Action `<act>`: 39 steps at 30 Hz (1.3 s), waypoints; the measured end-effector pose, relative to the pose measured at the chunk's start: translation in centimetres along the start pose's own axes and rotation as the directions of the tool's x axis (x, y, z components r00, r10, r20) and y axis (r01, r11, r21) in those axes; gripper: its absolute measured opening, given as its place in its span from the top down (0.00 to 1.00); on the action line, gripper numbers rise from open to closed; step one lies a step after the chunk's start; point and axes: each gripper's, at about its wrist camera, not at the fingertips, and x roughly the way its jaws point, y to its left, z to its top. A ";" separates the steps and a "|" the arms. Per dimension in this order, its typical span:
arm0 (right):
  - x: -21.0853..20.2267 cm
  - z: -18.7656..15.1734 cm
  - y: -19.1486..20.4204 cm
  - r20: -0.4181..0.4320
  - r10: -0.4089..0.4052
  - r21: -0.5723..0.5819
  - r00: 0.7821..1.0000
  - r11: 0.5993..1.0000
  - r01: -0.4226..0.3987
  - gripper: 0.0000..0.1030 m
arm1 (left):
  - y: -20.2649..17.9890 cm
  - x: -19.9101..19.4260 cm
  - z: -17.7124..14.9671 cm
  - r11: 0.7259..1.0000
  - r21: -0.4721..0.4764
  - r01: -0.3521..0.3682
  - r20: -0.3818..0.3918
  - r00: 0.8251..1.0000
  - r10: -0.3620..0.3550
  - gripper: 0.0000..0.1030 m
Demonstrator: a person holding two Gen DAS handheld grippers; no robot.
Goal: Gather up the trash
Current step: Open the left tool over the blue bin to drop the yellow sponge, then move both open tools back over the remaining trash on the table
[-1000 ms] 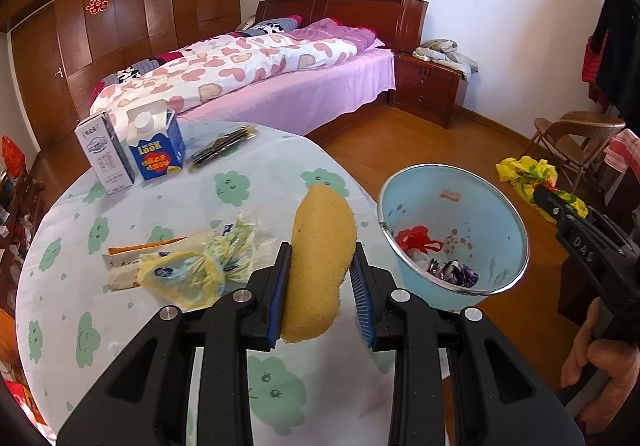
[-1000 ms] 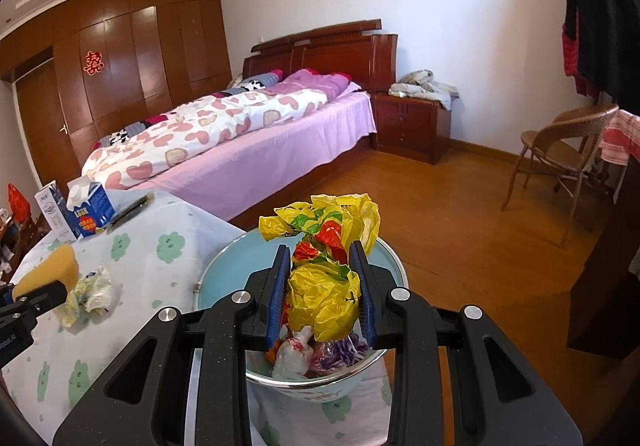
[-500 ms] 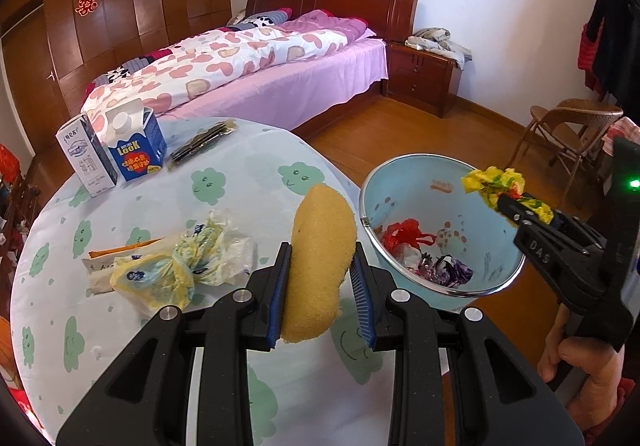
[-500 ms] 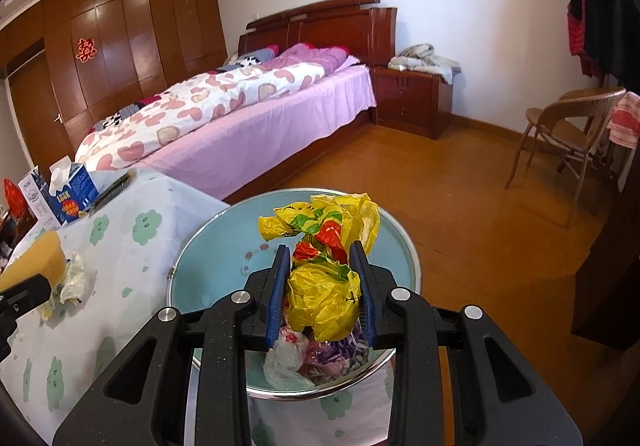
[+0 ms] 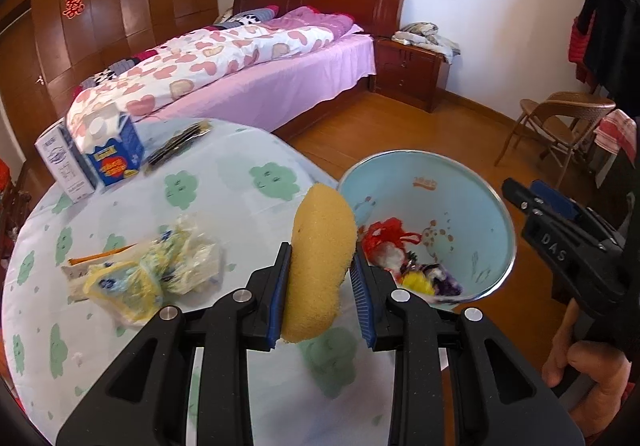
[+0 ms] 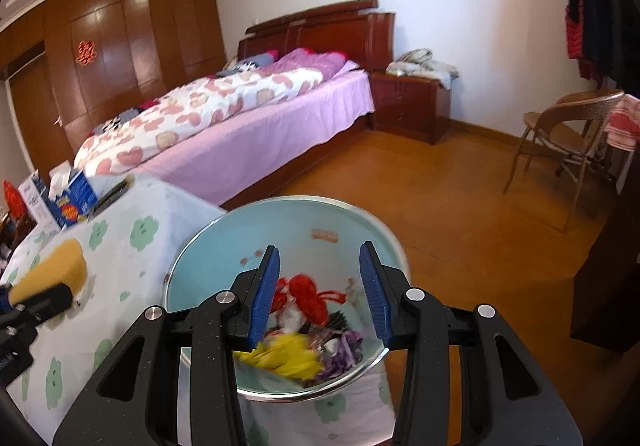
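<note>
My left gripper (image 5: 322, 272) is shut on a yellow sponge (image 5: 320, 258), held over the table's right side beside the light blue bin (image 5: 472, 190). My right gripper (image 6: 320, 286) hangs over the bin (image 6: 240, 230) with its jaws opening and nothing between them. The yellow wrapper (image 6: 288, 358) lies inside the bin on other trash, also seen as yellow wrapper (image 5: 418, 282) in the left wrist view. A crumpled yellow-and-clear plastic bag (image 5: 148, 274) lies on the table to the left of the sponge. The right gripper (image 5: 532, 202) shows at the bin's right rim.
The round table has a cloud-print cloth (image 5: 240, 174). Two cartons (image 5: 100, 154) and a dark packet (image 5: 176, 144) stand at its far edge. A bed (image 5: 240, 62), a nightstand (image 5: 412, 66) and a folding chair (image 5: 560, 126) lie beyond on wooden floor.
The right gripper's jaws have opened and the yellow wrapper has dropped into the bin. The left gripper with the sponge has shifted closer to the bin.
</note>
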 end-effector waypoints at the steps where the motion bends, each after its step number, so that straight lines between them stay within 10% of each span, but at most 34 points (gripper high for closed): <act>1: -0.5 0.2 -0.4 0.013 -0.018 0.014 1.000 1.000 0.018 0.59 | -0.4 0.2 0.2 1.000 0.001 0.011 0.000 1.000 -0.011 0.72; 10: -1.8 1.1 -2.9 0.058 -0.078 0.104 0.995 0.992 0.071 0.59 | -5.6 2.2 3.2 0.991 0.049 0.127 0.022 0.992 -0.128 0.67; 13: -2.3 1.3 -4.0 0.064 -0.079 0.129 0.995 0.989 0.070 0.59 | -5.8 3.3 3.7 0.993 0.017 0.113 0.021 0.993 -0.114 0.27; 39: -2.9 0.2 0.6 -0.004 0.041 0.033 0.999 0.999 -0.041 0.39 | 3.3 1.1 -1.4 0.989 -0.110 -0.097 -0.031 0.995 0.094 0.10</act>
